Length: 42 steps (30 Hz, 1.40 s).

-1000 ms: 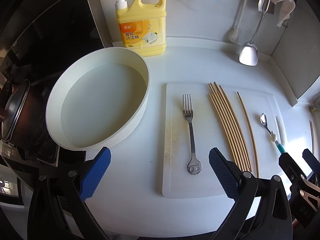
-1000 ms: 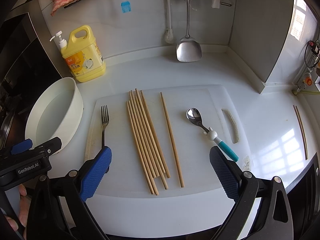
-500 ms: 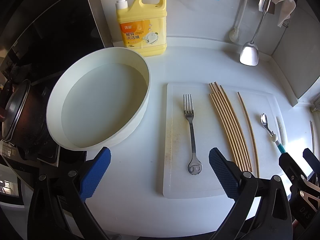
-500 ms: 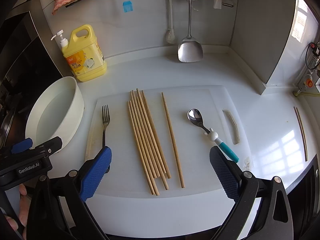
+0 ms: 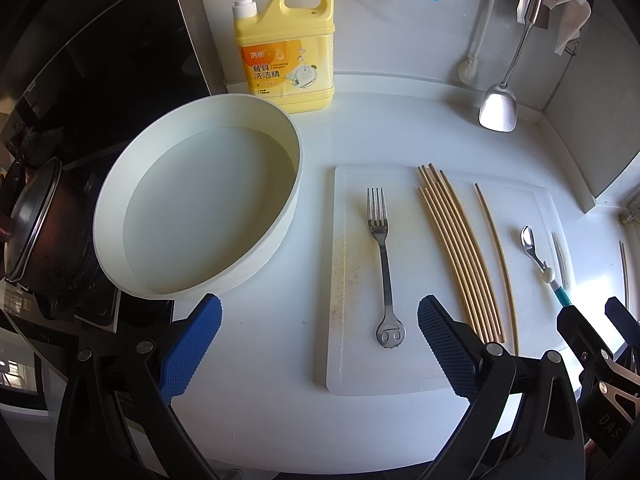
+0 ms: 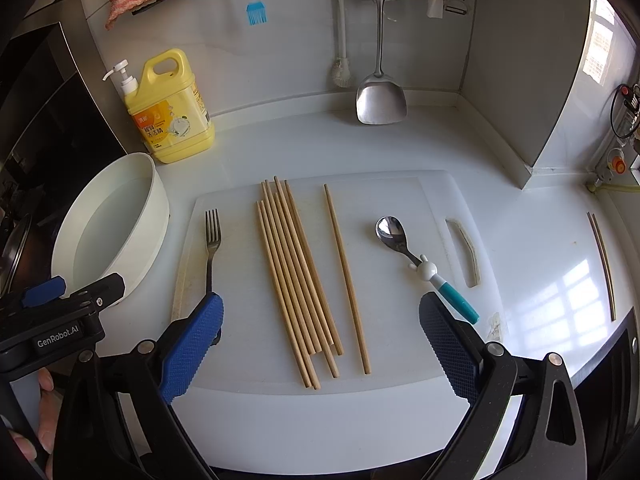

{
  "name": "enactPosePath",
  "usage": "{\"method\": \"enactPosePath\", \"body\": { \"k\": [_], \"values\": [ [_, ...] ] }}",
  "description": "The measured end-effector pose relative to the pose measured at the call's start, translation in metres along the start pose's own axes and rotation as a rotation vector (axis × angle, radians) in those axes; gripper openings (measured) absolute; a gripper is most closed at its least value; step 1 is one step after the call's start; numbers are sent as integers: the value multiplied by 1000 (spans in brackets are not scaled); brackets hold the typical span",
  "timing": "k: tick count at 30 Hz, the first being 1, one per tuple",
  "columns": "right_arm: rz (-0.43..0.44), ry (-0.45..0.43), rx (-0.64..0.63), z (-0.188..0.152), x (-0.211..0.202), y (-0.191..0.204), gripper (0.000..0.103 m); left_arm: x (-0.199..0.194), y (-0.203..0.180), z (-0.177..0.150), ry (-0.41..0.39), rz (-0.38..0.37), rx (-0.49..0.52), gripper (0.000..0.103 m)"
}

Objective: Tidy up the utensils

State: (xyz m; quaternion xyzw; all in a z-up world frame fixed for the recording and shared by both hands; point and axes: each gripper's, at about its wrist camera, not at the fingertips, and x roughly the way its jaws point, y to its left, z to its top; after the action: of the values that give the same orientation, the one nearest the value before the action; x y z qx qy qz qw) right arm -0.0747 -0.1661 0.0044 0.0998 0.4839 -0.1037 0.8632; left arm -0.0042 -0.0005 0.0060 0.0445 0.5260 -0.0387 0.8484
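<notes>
On a white cutting board (image 6: pixel 392 200) (image 5: pixel 404 376) lie a steel fork (image 6: pixel 212 240) (image 5: pixel 382 252), a bundle of several wooden chopsticks (image 6: pixel 296 276) (image 5: pixel 460 256), one chopstick apart (image 6: pixel 346 276) (image 5: pixel 496 256), and a spoon with a teal handle (image 6: pixel 420 260) (image 5: pixel 540 260). My left gripper (image 5: pixel 318 340) hovers open above the board's near left edge, close to the fork's handle end. My right gripper (image 6: pixel 320 340) is open too, above the near ends of the chopsticks. Neither holds anything.
A round white basin (image 5: pixel 200 204) (image 6: pixel 112 232) stands left of the board, a yellow detergent jug (image 5: pixel 286 50) (image 6: pixel 170 112) behind it, a dark pot (image 5: pixel 36 224) at far left. A steel spatula (image 6: pixel 380 100) hangs on the back wall. Two more chopsticks (image 6: pixel 602 264) lie at the right.
Both views have shifted very slightly; the utensils lie as they did and both grippers stay open.
</notes>
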Motion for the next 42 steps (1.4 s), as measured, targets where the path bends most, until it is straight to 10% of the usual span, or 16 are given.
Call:
{"method": "enactPosePath", "body": {
  "k": [42],
  "values": [
    [-22,-57,37,-46,31,-46,94,52,-29,-27,-10,-99,101,97]
  ]
}}
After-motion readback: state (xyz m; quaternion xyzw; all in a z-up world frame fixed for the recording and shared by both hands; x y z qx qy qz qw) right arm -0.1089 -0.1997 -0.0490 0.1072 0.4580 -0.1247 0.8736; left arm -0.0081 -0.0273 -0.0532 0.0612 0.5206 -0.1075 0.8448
